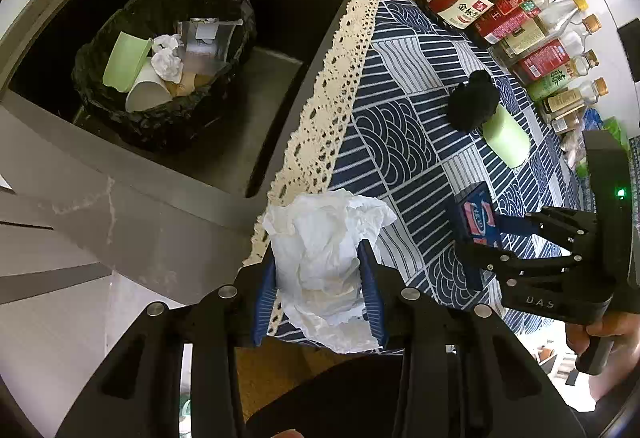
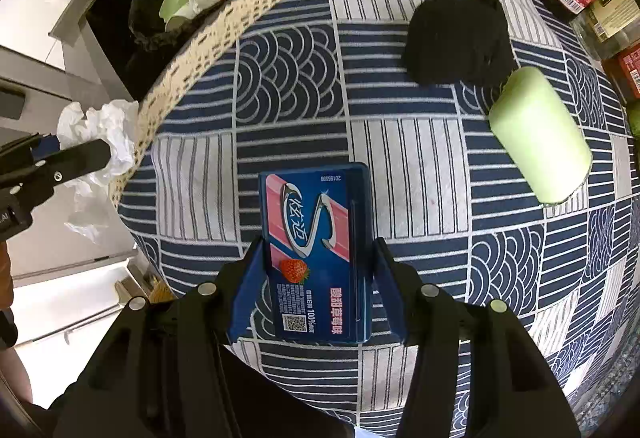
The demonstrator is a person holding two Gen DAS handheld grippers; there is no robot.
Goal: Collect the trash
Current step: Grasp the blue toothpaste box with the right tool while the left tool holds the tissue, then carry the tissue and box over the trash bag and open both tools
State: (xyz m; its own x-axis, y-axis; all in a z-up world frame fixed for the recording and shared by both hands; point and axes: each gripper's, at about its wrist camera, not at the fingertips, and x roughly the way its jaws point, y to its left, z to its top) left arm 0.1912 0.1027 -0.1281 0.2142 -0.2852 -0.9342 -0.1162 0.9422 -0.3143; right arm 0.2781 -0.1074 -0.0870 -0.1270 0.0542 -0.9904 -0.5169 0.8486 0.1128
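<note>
Left wrist view: left gripper [image 1: 320, 286] clamps crumpled tissue [image 1: 328, 258]; bin [image 1: 160, 58] at ten o'clock. Right gripper [image 2: 316, 278] pinches gum pack [image 2: 316, 258].

Table, bin beside it, two grippers over the near edge

The bin [image 1: 160, 58] sits in a recess left of the table [image 1: 400, 142] and holds a cup [image 1: 146, 94], tissues [image 1: 166, 58] and a box [image 1: 208, 42]. Bottles [image 1: 520, 22] line the table's far right edge. On the table, a pouch [image 2: 456, 34] lies just behind a roll [image 2: 540, 134]. A gum pack [image 2: 316, 250] stands between the right gripper [image 2: 316, 278] fingers; a tissue wad [image 1: 324, 258] sits in the left gripper [image 1: 320, 286] at the table's left edge.
</note>
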